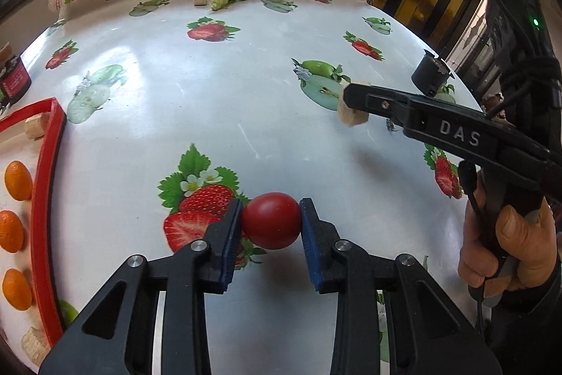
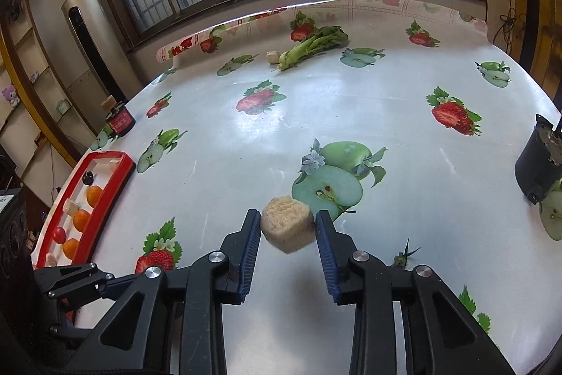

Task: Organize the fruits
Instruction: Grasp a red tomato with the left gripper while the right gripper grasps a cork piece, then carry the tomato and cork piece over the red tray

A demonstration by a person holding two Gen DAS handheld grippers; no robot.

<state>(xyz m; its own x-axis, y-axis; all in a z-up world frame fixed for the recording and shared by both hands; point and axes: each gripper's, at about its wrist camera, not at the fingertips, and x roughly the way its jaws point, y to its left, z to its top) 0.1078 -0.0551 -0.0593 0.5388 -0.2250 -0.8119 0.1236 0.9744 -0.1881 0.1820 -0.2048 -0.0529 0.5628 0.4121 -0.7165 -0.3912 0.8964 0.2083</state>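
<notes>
My left gripper (image 1: 270, 222) is shut on a red tomato (image 1: 271, 221) and holds it just above the fruit-print tablecloth. My right gripper (image 2: 288, 227) is shut on a beige spongy cube (image 2: 287, 223), lifted off the table; it also shows in the left wrist view (image 1: 352, 109). A red-rimmed tray (image 2: 121, 176) at the left holds several small oranges (image 2: 94, 195), a red tomato (image 2: 59, 234), a dark fruit (image 2: 88, 178) and beige cubes. The tray also shows in the left wrist view (image 1: 45, 164) with oranges (image 1: 17, 180).
A leafy green vegetable (image 2: 312, 46) and another beige cube (image 2: 272, 57) lie at the table's far side. A dark jar with a red label (image 2: 120, 122) stands at the left edge. A black pot (image 2: 537, 164) stands at the right edge.
</notes>
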